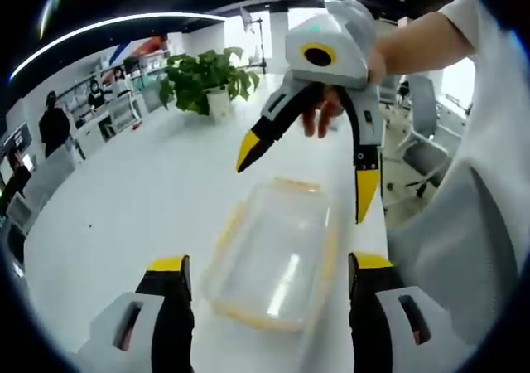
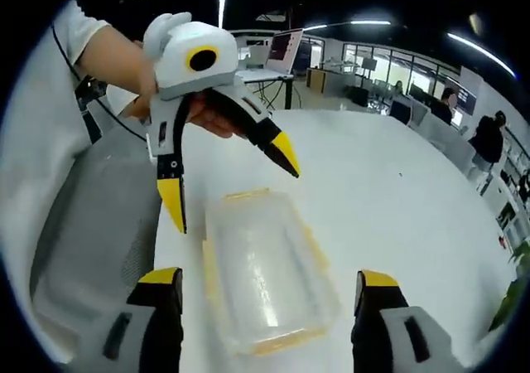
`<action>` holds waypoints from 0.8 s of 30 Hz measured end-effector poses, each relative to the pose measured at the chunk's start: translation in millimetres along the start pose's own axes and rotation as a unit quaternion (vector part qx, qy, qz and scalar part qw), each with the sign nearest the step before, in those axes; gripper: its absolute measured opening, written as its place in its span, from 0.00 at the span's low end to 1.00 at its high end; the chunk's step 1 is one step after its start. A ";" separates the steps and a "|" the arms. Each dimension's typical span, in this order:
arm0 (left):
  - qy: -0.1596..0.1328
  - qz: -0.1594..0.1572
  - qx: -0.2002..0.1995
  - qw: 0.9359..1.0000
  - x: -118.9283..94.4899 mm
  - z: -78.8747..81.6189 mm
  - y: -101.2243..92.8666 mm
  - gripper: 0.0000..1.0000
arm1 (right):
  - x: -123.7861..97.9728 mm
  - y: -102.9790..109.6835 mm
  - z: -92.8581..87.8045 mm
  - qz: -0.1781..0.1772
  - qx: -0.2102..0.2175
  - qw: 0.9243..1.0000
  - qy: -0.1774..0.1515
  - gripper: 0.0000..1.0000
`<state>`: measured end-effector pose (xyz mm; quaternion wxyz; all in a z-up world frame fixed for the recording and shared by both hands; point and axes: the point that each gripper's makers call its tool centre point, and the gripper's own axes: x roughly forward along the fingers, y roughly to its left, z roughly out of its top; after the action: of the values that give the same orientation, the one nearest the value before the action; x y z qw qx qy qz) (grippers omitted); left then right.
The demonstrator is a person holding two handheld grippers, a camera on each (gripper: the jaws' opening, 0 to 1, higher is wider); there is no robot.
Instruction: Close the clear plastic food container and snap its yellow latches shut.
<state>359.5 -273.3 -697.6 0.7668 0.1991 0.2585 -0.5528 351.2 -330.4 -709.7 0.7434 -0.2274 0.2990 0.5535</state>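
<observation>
The white table (image 1: 124,215) carries everything, and the clear plastic food container (image 1: 277,253) lies flat on it near the person's edge, its lid seemingly resting on top with the yellow latches (image 1: 228,228) along its rims. Whether those latches are snapped down cannot be told from here.

Above the far end of the container hangs the right gripper (image 1: 302,178), jaws spread wide and holding nothing. At the container's near end sits the left gripper (image 2: 236,186), jaws likewise apart and empty; in its own view they straddle the container's near end.

The risks, as I judge them: the container is light and the table looks smooth, so a one-sided push on a latch may skate it away from the person. Pressing a latch before the lid seats squarely could leave a corner popped. A wide-open jaw tip may also slip off the narrow yellow strip.
</observation>
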 end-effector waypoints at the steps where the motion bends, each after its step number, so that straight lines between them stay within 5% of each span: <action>1: 0.002 0.000 -0.004 1.000 -0.3 -3.8 0.7 0.79 | 0.4 -0.1 -2.6 -0.002 0.001 1.000 -0.001 0.86; 7: 0.001 0.001 -0.011 1.000 -1.4 -15.8 0.1 0.83 | 2.2 0.9 -12.2 -0.011 0.005 1.000 -0.001 0.89; 11: 0.001 0.007 -0.009 1.000 -0.2 -21.2 2.0 0.86 | 1.5 3.9 -12.9 -0.014 -0.013 1.000 -0.010 0.81; 24: 0.007 0.004 -0.006 1.000 7.4 -30.6 1.7 0.86 | 6.5 -2.3 -33.3 -0.028 0.004 1.000 0.001 0.85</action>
<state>357.6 -260.2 -726.2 0.7680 0.1996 0.2665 -0.5470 348.4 -348.8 -738.1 0.7593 -0.2331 0.2952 0.5311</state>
